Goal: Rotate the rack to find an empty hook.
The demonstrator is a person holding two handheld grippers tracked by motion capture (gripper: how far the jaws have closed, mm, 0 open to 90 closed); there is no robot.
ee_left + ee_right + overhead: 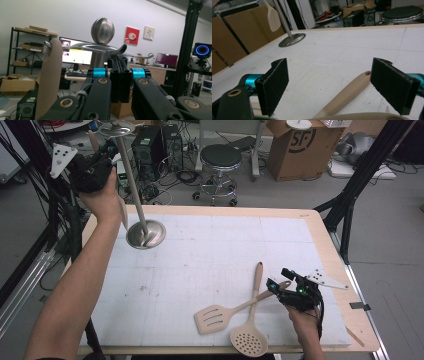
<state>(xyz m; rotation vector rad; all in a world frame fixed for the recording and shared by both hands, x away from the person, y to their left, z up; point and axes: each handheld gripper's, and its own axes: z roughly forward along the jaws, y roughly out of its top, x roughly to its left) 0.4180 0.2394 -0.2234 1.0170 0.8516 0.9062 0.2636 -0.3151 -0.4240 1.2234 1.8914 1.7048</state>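
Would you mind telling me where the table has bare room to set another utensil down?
The white mat is bare across its middle and far right, between the steel stand's base and the near utensils. The near-left stretch beside the left forearm is bare too. It is crowded near right, where the slotted turner and skimmer cross handles by the right gripper.

The table (320, 227) is seen from above in the high view, the left gripper view is aimed level at the room, and the metal stand (145, 234) (291, 40), upper left, is shared with the low right gripper view.
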